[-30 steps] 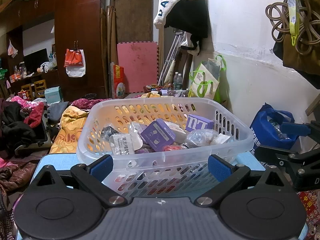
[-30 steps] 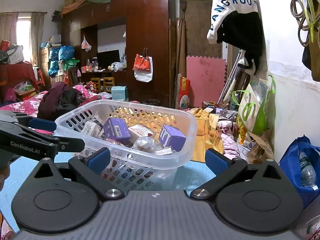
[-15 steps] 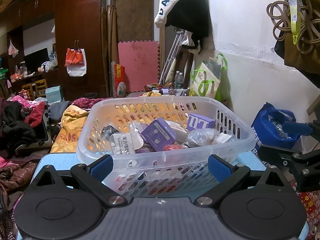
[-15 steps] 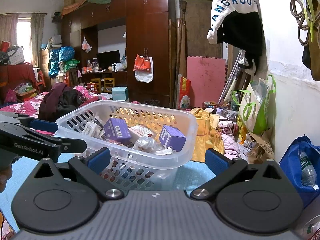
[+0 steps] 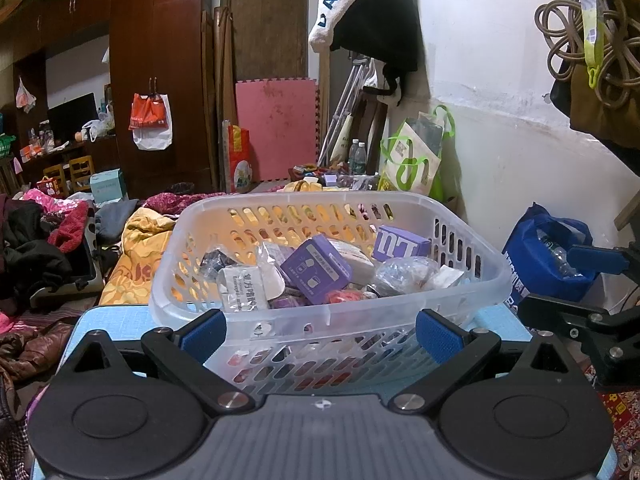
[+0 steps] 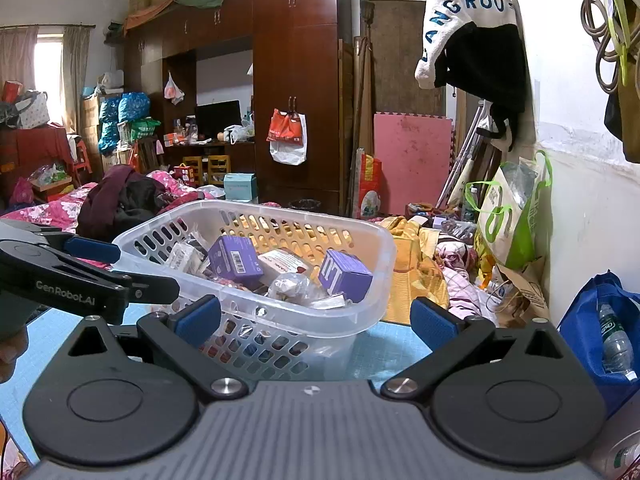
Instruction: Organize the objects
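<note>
Nothing's shifted since 1 s ago. Left wrist: left gripper wide apart, empty, facing basket w/ purple boxes on blue table. Right wrist: right gripper wide, empty, near basket's right corner.

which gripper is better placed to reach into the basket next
Probably the left. The left gripper is open and squarely faces the basket, whose near wall sits between its fingers. The right gripper, also open, sits off the basket's right corner, with half its gap over the blue mat.
</note>
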